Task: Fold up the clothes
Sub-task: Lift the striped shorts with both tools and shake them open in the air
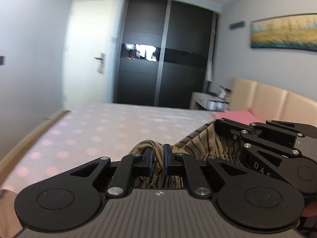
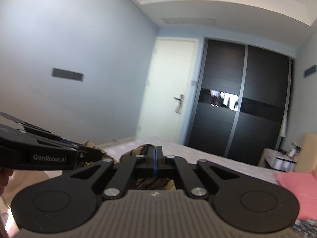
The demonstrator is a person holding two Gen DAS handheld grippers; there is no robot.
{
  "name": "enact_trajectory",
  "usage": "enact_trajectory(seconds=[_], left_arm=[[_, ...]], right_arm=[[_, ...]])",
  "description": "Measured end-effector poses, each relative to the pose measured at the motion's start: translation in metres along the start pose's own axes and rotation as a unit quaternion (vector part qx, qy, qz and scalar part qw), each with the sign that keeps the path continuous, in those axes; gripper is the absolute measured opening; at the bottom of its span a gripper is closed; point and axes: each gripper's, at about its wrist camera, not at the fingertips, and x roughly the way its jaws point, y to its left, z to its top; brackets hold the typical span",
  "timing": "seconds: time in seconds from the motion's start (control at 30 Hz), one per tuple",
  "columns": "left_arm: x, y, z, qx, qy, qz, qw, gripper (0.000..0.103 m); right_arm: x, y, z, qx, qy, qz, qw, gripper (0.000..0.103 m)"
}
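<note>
Both grippers' jaws pinch striped garment (image 1: pixel 158 158).

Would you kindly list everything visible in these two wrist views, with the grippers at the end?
striped garment: one, tan with dark stripes, held up over the bed
bed: one, pale sheet with pink dots, below the grippers
headboard: one, beige padded, right of the bed
pink cloth: one, pink, flat by the headboard
wardrobe: one, dark brown with grey strip, far wall
door: one, white, left of the wardrobe
painting: one, yellow and teal, right wall
bedside table: one, white, beside the headboard
left gripper: black, shut on the garment
right gripper: black, shut on the garment
</note>
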Motion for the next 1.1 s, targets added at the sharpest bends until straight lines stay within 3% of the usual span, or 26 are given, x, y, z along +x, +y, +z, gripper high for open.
enact_trajectory(seconds=[0.17,0.33,0.43,0.5,0.57,0.6,0.73,0.87,1.0,1.1], left_arm=[[0.062,-0.044,-0.057,0.011,0.099,-0.073,0.9924,0.010],[0.111,-0.067,-0.121,0.030,0.175,-0.119,0.9769,0.015],[0.135,-0.078,-0.157,0.040,0.213,-0.145,0.9654,0.033],[0.137,-0.082,-0.169,0.041,0.218,-0.151,0.9633,0.055],[0.140,-0.084,-0.178,0.039,0.222,-0.153,0.9623,0.058],[0.140,-0.084,-0.182,0.041,0.230,-0.158,0.9595,0.058],[0.134,-0.082,-0.203,0.066,0.250,-0.172,0.9505,0.058],[0.126,-0.082,-0.228,0.072,0.260,-0.160,0.9496,0.052],[0.127,-0.093,-0.251,0.070,0.263,-0.133,0.9528,0.038],[0.134,-0.105,-0.259,0.087,0.261,-0.108,0.9552,0.035]], right_arm=[[-0.001,-0.060,-0.074,0.019,0.107,-0.059,0.992,0.000],[0.015,-0.105,-0.161,0.059,0.222,-0.084,0.970,0.000],[0.030,-0.122,-0.212,0.083,0.277,-0.087,0.953,0.000],[0.042,-0.128,-0.240,0.094,0.299,-0.091,0.945,0.001],[0.042,-0.135,-0.256,0.096,0.310,-0.097,0.941,0.007],[0.039,-0.137,-0.261,0.096,0.308,-0.098,0.941,0.007],[0.019,-0.157,-0.267,0.114,0.295,-0.107,0.943,0.032],[0.005,-0.162,-0.276,0.125,0.295,-0.114,0.940,0.032],[0.005,-0.148,-0.296,0.154,0.339,-0.083,0.924,0.033],[0.012,-0.126,-0.312,0.137,0.369,-0.063,0.917,0.034]])
